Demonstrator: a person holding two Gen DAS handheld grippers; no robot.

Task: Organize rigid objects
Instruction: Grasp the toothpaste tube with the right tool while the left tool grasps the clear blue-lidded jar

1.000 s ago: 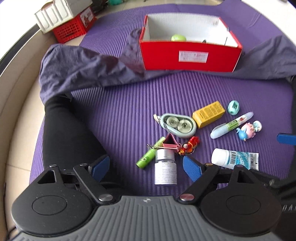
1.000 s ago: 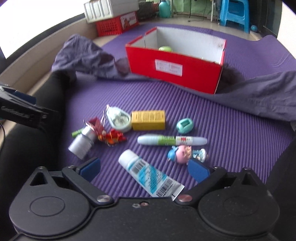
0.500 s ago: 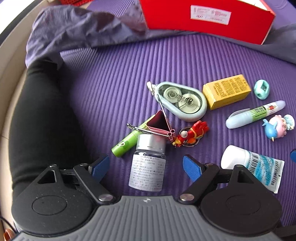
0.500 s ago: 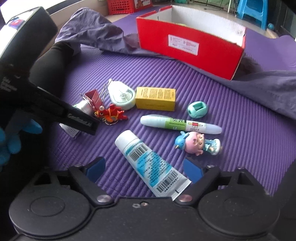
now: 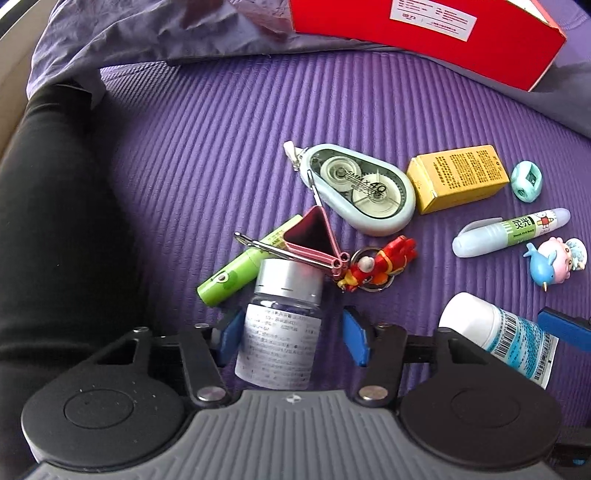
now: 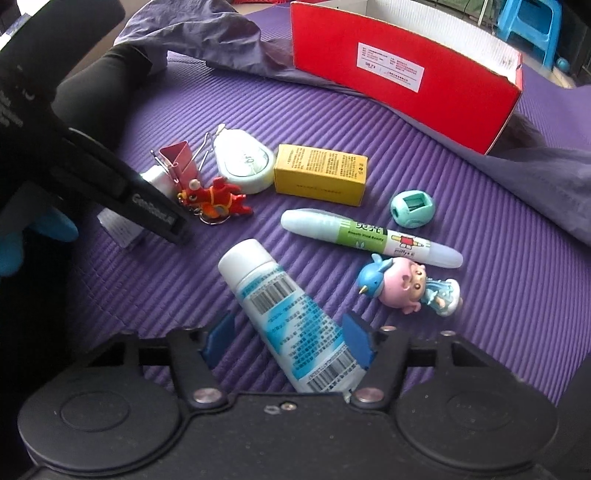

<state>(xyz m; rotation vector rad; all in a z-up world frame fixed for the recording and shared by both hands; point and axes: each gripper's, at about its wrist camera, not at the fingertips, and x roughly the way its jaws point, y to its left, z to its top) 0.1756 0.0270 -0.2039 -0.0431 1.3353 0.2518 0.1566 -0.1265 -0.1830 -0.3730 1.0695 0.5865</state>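
My left gripper (image 5: 291,339) points down at the purple mat (image 5: 207,155), and a small clear bottle with a silver cap (image 5: 280,332) lies between its closing jaws. Its left pad is at the bottle's side; a gap shows at the right pad. My right gripper (image 6: 286,341) straddles a white and blue tube (image 6: 291,317) and its jaws are closing too, with a gap at the left pad. A red box (image 6: 402,70) stands at the far side of the mat.
On the mat lie a correction tape (image 5: 364,192), yellow box (image 5: 458,177), pink binder clip (image 5: 314,236), green marker (image 5: 240,269), red keychain figure (image 5: 380,266), glue pen (image 6: 369,236), teal sharpener (image 6: 412,206) and a pig figurine (image 6: 406,288). Purple cloth (image 6: 192,33) and a black-clad leg (image 5: 55,206) border the left.
Both grippers have come down to the mat. The left one now has the bottle between its jaws, the right one the tube, and both pairs of jaws have narrowed.
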